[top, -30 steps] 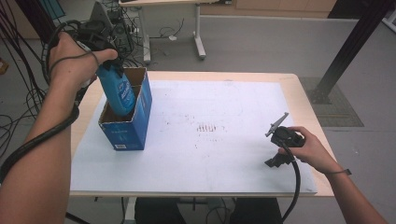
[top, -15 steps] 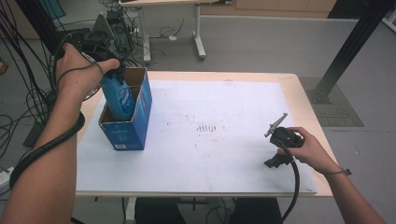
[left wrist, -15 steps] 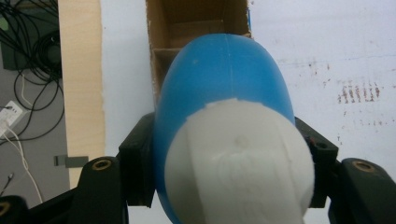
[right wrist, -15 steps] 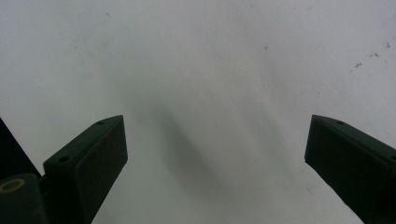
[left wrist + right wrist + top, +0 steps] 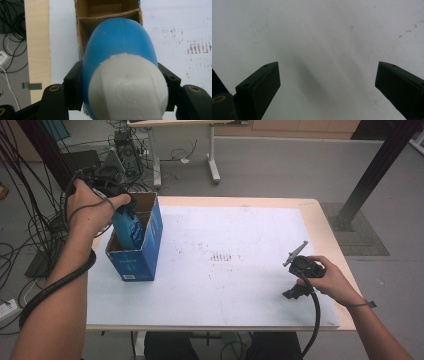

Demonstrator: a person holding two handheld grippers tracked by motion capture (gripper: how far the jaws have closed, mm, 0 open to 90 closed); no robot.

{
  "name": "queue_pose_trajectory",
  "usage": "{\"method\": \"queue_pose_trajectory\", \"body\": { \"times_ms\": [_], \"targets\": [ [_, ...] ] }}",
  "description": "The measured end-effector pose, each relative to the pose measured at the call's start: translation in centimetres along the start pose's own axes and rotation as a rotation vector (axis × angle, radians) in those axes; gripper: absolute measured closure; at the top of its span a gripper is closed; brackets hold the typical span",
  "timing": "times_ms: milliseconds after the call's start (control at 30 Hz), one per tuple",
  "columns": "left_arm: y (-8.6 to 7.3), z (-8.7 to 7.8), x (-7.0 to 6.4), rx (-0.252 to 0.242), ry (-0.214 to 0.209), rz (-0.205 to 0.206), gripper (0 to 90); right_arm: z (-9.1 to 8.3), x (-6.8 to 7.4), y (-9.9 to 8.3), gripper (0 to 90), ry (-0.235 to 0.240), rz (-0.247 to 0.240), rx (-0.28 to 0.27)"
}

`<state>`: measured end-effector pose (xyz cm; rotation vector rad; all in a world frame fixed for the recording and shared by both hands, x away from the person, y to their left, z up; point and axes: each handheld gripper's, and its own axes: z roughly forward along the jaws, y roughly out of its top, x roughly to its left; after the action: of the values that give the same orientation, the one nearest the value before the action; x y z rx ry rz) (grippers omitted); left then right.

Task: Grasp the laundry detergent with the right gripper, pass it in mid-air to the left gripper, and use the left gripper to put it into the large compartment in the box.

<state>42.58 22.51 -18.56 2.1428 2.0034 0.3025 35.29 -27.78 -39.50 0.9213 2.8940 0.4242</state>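
Note:
A blue bottle [image 5: 129, 229] with a white cap [image 5: 127, 87] stands tilted with its lower end inside the open blue cardboard box [image 5: 146, 254] at the table's left. My left gripper [image 5: 122, 206] is shut on the bottle's upper part, one jaw on each side of it. In the left gripper view the bottle [image 5: 120, 42] hides most of the box [image 5: 110, 10], whose far compartment behind a cardboard divider holds nothing. At the right side of the table my right gripper [image 5: 299, 279] rests low over the white paper, and its jaws stand wide open around nothing [image 5: 327, 75].
White paper [image 5: 235, 290] with faint reddish marks at its middle covers the wooden table [image 5: 325, 227]. Cables and equipment lie on the floor beyond the left edge. A black post stands off the far right corner.
The left hand has lowered the bottle a little deeper into the box. The right gripper has stayed where it was.

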Motion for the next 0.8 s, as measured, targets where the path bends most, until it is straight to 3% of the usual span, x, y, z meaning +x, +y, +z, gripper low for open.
{"method": "queue_pose_trajectory", "body": {
  "times_ms": [800],
  "targets": [
    [-1.2, 4.6, -0.8, 0.024, 0.002, 0.004, 37.6, 0.4, 0.0, -0.1, 6.1, 0.003, 0.008, -0.004]
  ]
}}
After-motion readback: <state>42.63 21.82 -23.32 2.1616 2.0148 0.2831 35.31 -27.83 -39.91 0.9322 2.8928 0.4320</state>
